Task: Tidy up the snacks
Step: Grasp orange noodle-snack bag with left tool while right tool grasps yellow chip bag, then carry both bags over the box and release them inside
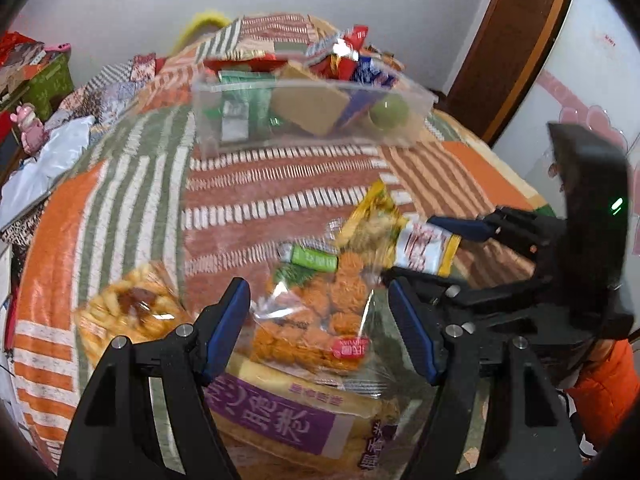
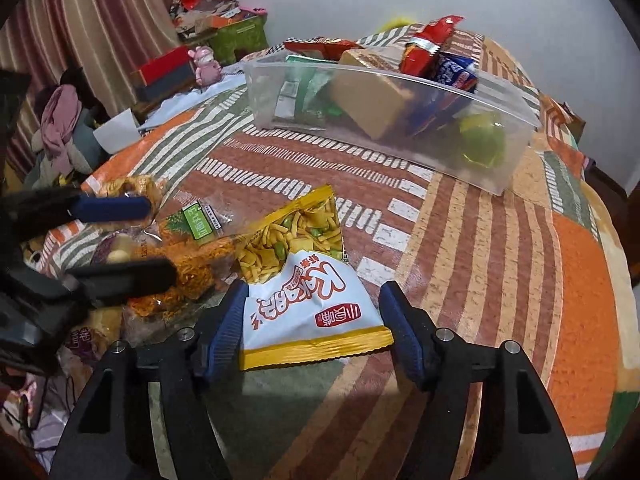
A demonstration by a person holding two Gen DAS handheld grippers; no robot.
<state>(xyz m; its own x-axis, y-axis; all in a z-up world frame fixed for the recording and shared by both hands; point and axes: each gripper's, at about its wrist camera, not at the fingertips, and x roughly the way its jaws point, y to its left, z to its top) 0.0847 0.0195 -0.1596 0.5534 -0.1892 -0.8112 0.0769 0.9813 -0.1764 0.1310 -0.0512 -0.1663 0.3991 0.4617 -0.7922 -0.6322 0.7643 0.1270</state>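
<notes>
Yellow-white snack packet flat on quilt, clear bin half-filled

A pale wall is seen behind a bed covered by a striped patchwork blanket. A brown wooden door frame is set at one side, striped curtains at the other.

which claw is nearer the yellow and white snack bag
Right. The right claw straddles the yellow and white snack bag; the left claw sits beside it, over the orange snack bag.
</notes>
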